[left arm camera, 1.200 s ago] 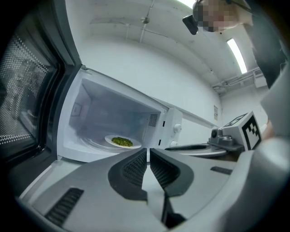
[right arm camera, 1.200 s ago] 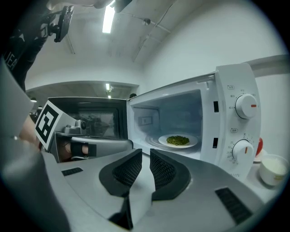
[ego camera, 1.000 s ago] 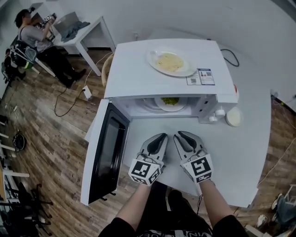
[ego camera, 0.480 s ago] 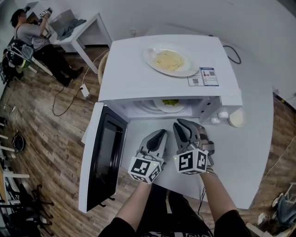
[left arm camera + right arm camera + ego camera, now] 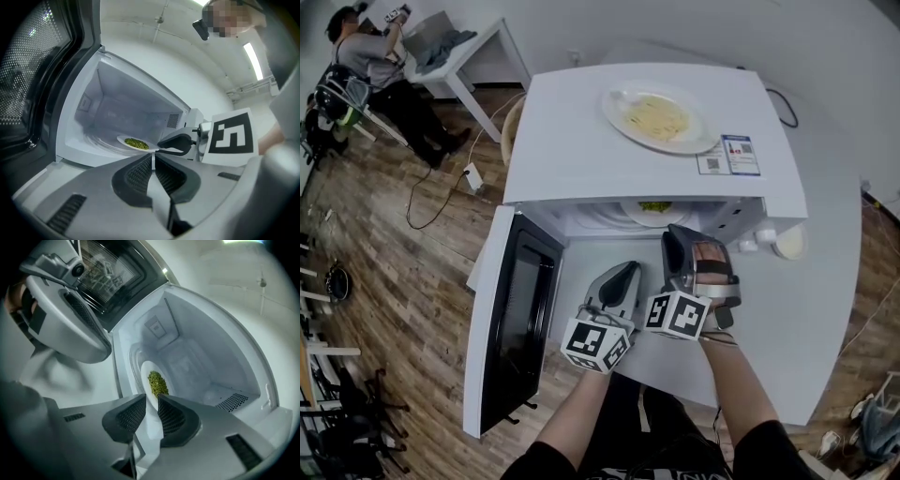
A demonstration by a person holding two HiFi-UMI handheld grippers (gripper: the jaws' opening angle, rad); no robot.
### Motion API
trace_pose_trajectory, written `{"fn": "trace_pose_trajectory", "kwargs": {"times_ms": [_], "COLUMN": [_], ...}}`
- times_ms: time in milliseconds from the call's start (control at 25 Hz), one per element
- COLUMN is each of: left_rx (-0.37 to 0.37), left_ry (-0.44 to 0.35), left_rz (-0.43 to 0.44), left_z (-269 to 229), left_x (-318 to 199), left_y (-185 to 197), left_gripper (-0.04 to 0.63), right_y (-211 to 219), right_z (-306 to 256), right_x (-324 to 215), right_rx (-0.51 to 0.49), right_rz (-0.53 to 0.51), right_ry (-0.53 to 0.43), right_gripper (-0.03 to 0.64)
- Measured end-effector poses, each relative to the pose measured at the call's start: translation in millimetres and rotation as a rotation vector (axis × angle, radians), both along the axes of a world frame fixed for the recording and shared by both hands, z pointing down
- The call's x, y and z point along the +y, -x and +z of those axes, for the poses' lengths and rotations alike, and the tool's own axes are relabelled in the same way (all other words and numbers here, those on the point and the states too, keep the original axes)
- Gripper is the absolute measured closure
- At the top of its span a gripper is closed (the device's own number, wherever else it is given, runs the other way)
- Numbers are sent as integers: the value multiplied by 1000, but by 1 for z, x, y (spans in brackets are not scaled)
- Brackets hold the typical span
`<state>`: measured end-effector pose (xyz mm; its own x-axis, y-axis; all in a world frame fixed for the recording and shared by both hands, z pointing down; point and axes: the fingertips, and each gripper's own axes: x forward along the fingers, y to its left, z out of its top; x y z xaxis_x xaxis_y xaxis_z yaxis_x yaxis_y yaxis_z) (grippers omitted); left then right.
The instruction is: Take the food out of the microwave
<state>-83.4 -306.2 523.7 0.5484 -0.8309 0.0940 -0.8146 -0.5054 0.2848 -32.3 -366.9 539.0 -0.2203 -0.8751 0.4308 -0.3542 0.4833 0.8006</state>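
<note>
The white microwave [image 5: 647, 159] stands with its door [image 5: 517, 323] swung out to the left. Inside, on the turntable, lies a white plate of green food [image 5: 653, 208] [image 5: 135, 142] [image 5: 157, 382]. My right gripper [image 5: 677, 236] [image 5: 151, 401] is rolled on its side at the mouth of the oven. Its jaws are a narrow gap apart with nothing pressed between them, and the plate's near rim is just ahead of the tips. My left gripper [image 5: 628, 272] [image 5: 152, 157] is shut and empty, level, a little behind and left of the right one.
A second plate with pale yellow food [image 5: 659, 117] sits on top of the microwave. A small white bottle [image 5: 761, 240] and a round white lid [image 5: 789, 242] stand to its right on the white table [image 5: 811, 328]. A person sits at a desk [image 5: 464, 56] far left.
My right gripper has rolled onto its side and moved forward to the oven opening, close to the plate's rim. The left gripper has barely shifted.
</note>
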Motion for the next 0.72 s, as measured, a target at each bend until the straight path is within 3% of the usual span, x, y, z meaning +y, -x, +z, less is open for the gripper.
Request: {"fn": "trace_pose_trajectory", "kwargs": {"times_ms": [240,720], "left_rx": [9,23], "left_ry": [5,12], "left_rz": [-7,-29], "left_z": [1,2], "left_x": [-1,-2], "left_y": [6,16], "left_gripper": [571,571], "right_y": [-3,10], "right_z": [11,11], "right_x": [-8,-20], "right_rx": [63,76], "right_rz": [10,-3], "right_ry": [32,25], "right_gripper": [540,537]}}
